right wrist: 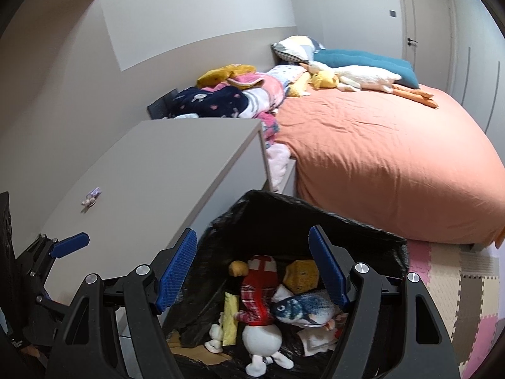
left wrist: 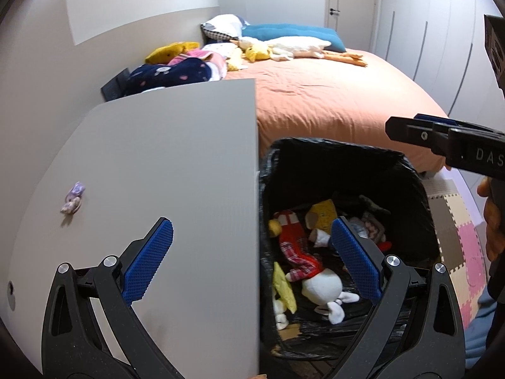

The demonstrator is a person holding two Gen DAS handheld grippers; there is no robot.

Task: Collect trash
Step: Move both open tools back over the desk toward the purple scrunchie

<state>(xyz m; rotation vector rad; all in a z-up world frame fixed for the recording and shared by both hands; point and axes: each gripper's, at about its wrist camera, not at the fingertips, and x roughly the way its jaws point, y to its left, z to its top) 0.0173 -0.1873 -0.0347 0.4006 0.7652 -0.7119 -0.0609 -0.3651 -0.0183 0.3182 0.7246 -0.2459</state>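
Note:
A bin lined with a black bag [left wrist: 344, 158] [right wrist: 303, 218] stands beside a grey dresser [left wrist: 164, 164] [right wrist: 151, 164]. Inside lie a white plush in red plaid [left wrist: 312, 271] [right wrist: 258, 297], a yellow block toy [right wrist: 301, 273] and a blue fish plush [right wrist: 303, 308]. A small crumpled purple scrap [left wrist: 73, 201] [right wrist: 91, 196] lies on the dresser top. My left gripper [left wrist: 252, 262] is open and empty, straddling the dresser edge and bin. My right gripper [right wrist: 252, 268] is open and empty over the bin; it also shows in the left wrist view [left wrist: 407, 129].
An orange-covered bed [left wrist: 331, 94] [right wrist: 394, 151] lies behind the bin, with pillows, plush toys and piled clothes [left wrist: 176, 72] at its head. Foam floor tiles [right wrist: 457, 290] lie to the right. Wardrobe doors [left wrist: 442, 31] and a room door stand at the far right.

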